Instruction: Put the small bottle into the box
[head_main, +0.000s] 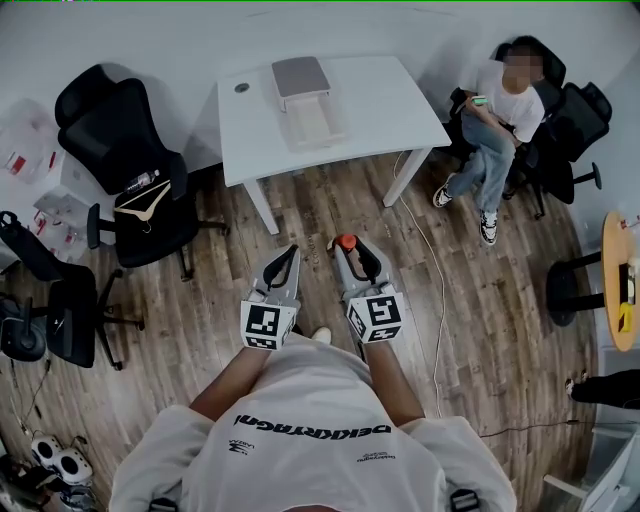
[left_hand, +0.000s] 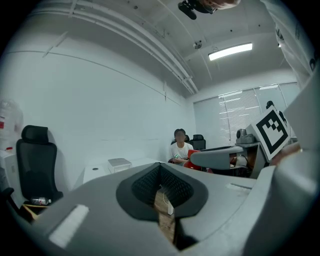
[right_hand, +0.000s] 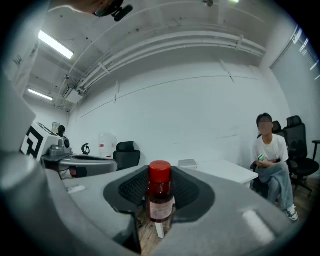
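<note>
One small bottle (right_hand: 160, 196) upright, clamped in the right tool (head_main: 355, 251)

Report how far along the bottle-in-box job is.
Done: the small bottle is picked up, clamped upright in the right gripper. In hand: it is held over the wooden floor, short of the white table. Left: reach the table and set the small bottle into the open box on it. The left gripper is shut and holds nothing.
</note>
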